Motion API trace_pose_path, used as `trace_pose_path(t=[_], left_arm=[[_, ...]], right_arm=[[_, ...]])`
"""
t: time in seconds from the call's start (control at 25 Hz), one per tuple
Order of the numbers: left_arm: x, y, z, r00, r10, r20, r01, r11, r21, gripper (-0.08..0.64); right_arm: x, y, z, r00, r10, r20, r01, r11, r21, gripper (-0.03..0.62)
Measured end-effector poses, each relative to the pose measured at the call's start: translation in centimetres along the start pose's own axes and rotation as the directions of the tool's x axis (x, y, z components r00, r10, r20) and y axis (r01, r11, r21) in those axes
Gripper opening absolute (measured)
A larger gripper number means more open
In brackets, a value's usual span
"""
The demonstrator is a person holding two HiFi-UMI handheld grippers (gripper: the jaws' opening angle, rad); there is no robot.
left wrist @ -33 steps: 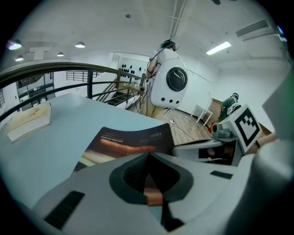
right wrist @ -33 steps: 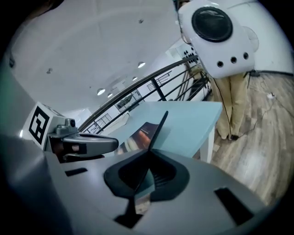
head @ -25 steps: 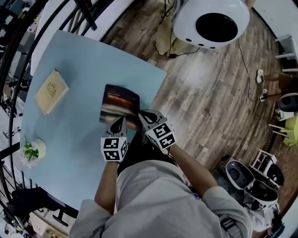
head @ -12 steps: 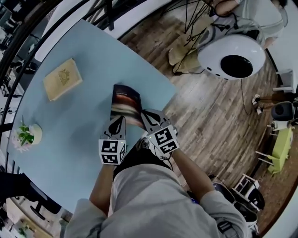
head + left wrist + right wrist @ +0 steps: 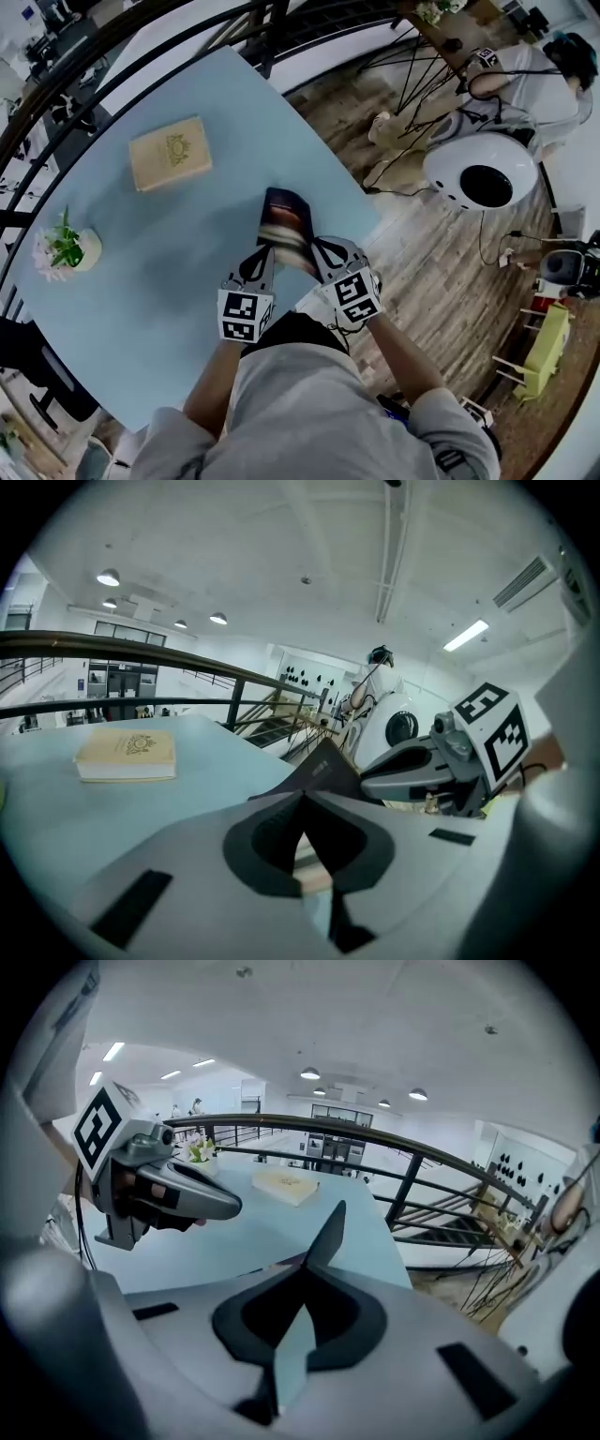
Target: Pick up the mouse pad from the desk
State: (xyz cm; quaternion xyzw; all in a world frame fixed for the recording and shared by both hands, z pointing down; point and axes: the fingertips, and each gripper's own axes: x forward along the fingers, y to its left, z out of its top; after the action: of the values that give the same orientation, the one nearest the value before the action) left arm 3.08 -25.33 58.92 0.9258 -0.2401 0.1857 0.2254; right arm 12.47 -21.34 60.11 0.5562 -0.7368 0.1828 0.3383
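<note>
The mouse pad (image 5: pixel 284 223), dark with a striped print, hangs above the light blue table (image 5: pixel 141 291) near its right edge, tilted up on one side. My left gripper (image 5: pixel 263 255) is shut on its near left edge, and my right gripper (image 5: pixel 317 253) is shut on its near right edge. In the left gripper view the pad (image 5: pixel 323 769) rises out of the shut jaws as a dark sheet. In the right gripper view the pad (image 5: pixel 328 1232) stands edge-on between the shut jaws, and the left gripper's body is at the left.
A beige book (image 5: pixel 171 152) lies at the far side of the table, a small potted plant (image 5: pixel 66 247) at its left. A black railing (image 5: pixel 187 37) runs behind. On the wooden floor to the right stand a white round device (image 5: pixel 480 172) and cables.
Both grippers have risen with the mouse pad, which has come off the table and tilted up. The head view has shifted, so the table and book sit further right.
</note>
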Motion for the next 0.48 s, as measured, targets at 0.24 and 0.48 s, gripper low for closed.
trace_pose_path(t=[0.24, 0.48], left_arm=[[-0.7, 2.0, 1.0, 0.998, 0.042, 0.038, -0.041, 0.999, -0.021, 0.012], [-1.1, 4.2, 2.1, 0.989, 0.126, 0.073, -0.122, 0.991, -0.056, 0.012]], right_arm=[[0.5, -0.3, 3.1, 1.0, 0.003, 0.008, -0.002, 0.999, -0.042, 0.015], [1.3, -0.9, 5.8, 0.998, 0.044, 0.054, -0.04, 0.996, -0.075, 0.015]])
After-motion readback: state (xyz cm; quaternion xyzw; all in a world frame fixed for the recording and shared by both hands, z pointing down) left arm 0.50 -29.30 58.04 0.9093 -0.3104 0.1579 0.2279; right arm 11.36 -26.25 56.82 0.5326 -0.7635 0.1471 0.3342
